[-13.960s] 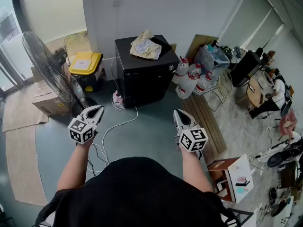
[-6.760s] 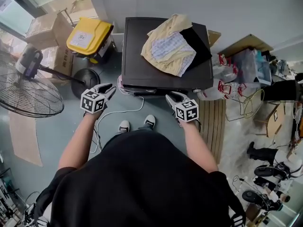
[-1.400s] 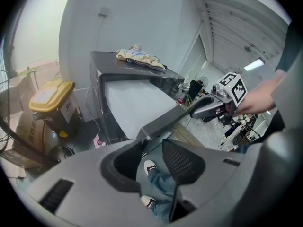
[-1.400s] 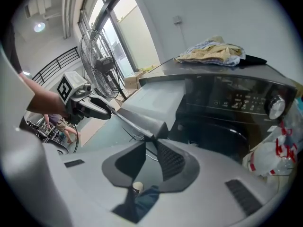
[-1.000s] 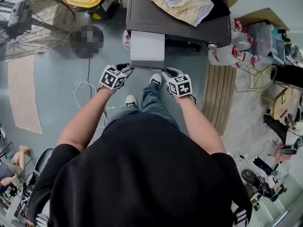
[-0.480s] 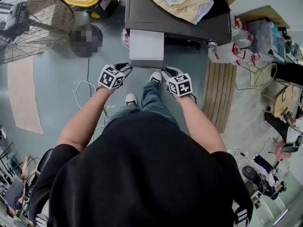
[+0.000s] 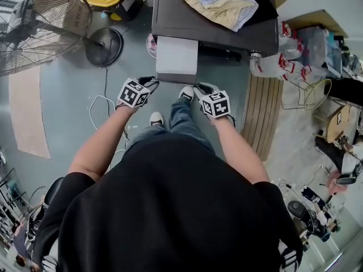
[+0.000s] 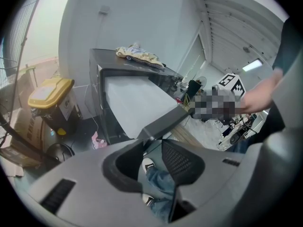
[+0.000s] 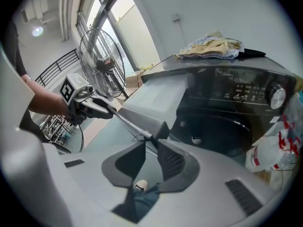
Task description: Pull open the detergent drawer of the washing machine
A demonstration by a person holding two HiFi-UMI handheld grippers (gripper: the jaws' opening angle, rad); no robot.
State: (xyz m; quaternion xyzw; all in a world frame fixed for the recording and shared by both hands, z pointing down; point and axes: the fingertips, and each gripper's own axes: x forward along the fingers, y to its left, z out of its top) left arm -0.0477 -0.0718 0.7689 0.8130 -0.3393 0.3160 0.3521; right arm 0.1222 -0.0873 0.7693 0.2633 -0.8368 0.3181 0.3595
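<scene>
The pale grey plastic detergent drawer (image 7: 177, 58) stands pulled well out of the black box-shaped washing machine (image 7: 170, 10). The left hand-held gripper (image 7: 151, 81), its jaws having just been closing, pinches the drawer front's left corner. The right hand-held gripper (image 7: 198, 87) pinches its right corner.

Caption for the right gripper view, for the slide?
Right gripper pinching a front corner of the pulled-out detergent drawer of the black washing machine, clothes piled on top.

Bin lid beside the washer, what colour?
The bin lid is yellow; clearest in the left gripper view.
</scene>
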